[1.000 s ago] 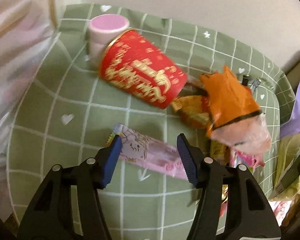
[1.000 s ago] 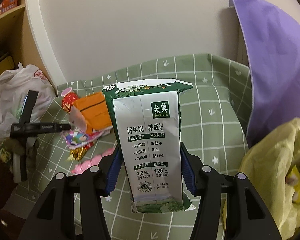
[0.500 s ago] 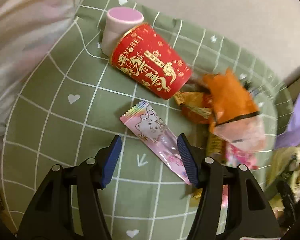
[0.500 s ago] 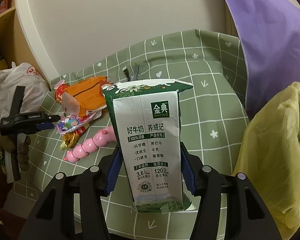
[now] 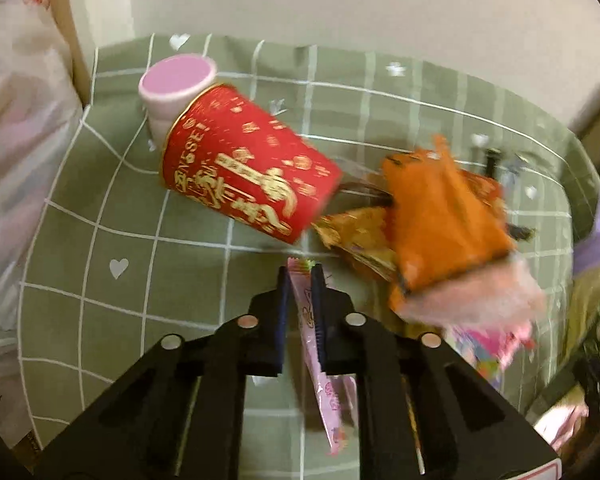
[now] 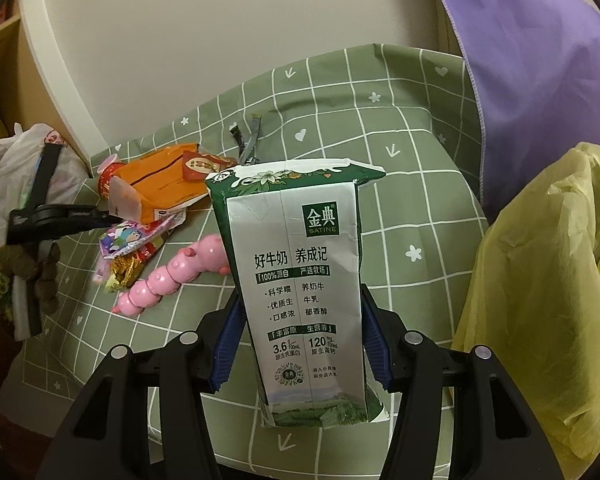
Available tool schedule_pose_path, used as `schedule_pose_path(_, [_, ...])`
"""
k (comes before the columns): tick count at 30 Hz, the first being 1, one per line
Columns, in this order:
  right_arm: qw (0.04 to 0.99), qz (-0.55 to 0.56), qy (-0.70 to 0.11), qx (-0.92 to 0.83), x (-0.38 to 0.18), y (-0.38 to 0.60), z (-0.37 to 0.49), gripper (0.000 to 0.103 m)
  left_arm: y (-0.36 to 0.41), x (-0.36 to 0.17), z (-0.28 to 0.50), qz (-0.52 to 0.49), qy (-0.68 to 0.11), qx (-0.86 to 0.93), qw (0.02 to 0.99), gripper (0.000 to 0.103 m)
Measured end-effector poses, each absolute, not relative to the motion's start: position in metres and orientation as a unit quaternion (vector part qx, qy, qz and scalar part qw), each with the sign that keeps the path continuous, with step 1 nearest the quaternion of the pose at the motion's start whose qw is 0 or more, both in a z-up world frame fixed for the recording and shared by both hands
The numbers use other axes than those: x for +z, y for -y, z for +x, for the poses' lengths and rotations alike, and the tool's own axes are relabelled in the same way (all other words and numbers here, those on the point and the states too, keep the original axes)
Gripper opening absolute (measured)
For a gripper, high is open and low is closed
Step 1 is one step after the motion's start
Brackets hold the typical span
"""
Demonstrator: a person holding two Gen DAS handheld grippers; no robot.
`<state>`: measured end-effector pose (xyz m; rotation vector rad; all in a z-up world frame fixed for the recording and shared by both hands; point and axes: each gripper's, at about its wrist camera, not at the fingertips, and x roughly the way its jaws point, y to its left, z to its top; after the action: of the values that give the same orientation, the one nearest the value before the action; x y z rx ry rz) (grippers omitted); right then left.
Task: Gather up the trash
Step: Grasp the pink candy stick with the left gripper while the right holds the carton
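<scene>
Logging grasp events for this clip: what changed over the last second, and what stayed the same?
The left tongs closed on the thin pink printed snack wrapper, which earlier lay flat between open jaws on the green checked tablecloth. The right tongs stayed clamped on the green-and-silver milk carton. The red paper cup still lies tipped over.

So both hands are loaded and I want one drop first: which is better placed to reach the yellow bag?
Right. The right gripper, jaws shut on the milk carton, has the yellow bag right beside it. The left gripper, clamping the pink wrapper, sees the bag only at its frame's far edge.
</scene>
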<state>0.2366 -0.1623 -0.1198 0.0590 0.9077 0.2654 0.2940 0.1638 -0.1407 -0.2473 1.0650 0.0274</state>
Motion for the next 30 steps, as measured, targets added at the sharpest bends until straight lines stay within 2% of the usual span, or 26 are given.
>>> schedule_pose_path(5, [0.893,0.036,-0.429,0.132,-0.115,0.163,0.237,0.051,-0.140,-0.113,0.269,-0.096,-0.467,-0.023,0.879,0.005])
schedule_pose_path(10, [0.892,0.027,-0.428,0.142,-0.112,0.157,0.237,0.051,-0.151,-0.106,0.257,-0.111,-0.450,-0.052,0.885,0.005])
schedule_pose_path(26, [0.849,0.000,-0.509,0.143,-0.143,0.141,0.246,0.052,-0.141,-0.141,0.252,-0.101,-0.478,-0.069,0.870,0.005])
schedule_pose_path(30, [0.837,-0.031,-0.526,0.151,-0.148,0.127,0.258,0.058,-0.145,-0.141,0.249,-0.106,-0.478,-0.068,0.869,0.005])
